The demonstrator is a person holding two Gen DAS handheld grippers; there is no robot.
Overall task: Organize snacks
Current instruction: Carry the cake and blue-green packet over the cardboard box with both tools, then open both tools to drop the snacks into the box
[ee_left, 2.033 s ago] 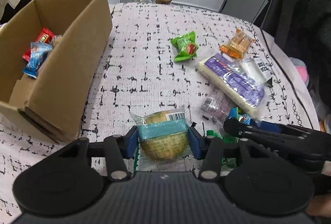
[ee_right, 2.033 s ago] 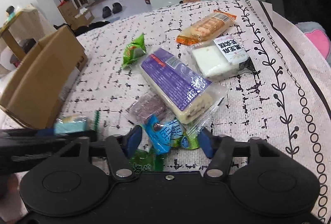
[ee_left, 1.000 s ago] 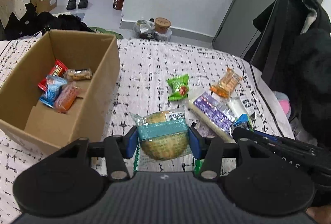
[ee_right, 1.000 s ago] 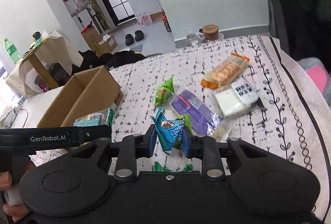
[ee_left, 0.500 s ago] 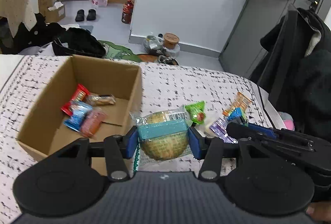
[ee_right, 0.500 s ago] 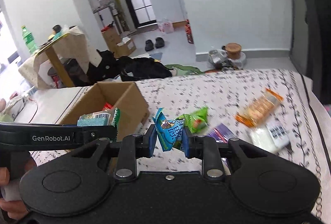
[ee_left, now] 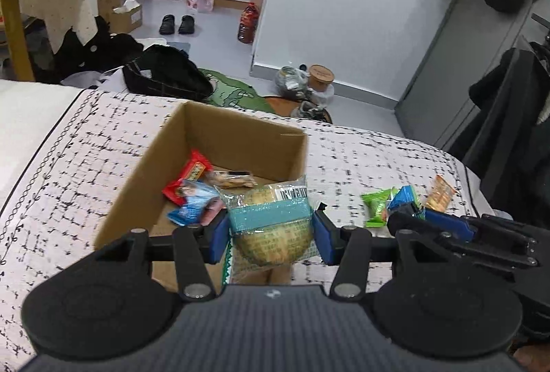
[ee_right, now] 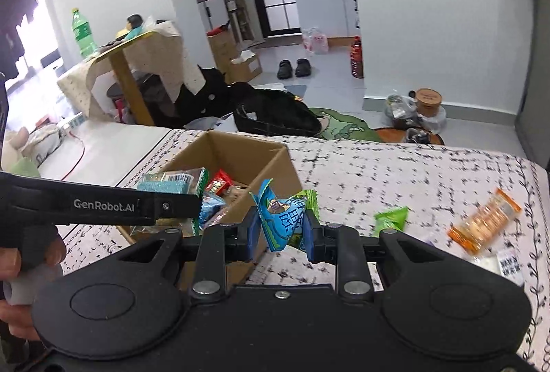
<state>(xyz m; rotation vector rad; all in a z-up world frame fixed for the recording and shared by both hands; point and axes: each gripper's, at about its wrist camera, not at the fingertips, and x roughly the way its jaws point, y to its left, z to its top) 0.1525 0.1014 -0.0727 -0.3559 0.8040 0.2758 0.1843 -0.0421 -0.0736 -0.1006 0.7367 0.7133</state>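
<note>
Two tongs up over the cloth-covered bed (ee_left: 378,159), side by side. Left tongs (ee_left: 271,236) clamped on a clear-wrapped round bun (ee_left: 273,227) w/ teal band, held above the near right corner of the cardboard box (ee_left: 240,134). Right tongs (ee_right: 280,227) clamped on a blue snack packet (ee_right: 276,217), held upright just right of the box wall; a green packet edge shows behind it, can't tell if gripped too. Left hand (ee_right: 20,265) partly cut off at frame edge, wrapped round the handle. Box holds approx 4 snacks: red packet (ee_left: 187,176), blue packet (ee_left: 192,203), pinkish one mostly hidden behind the tong pad, clear-wrapped brown one (ee_left: 233,179). On the bed: 1 green packet (ee_right: 390,219), 1 orange cracker pack (ee_right: 484,224), blurred, 1 white pack (ee_right: 505,263) half hidden by right tongs' body.
</note>
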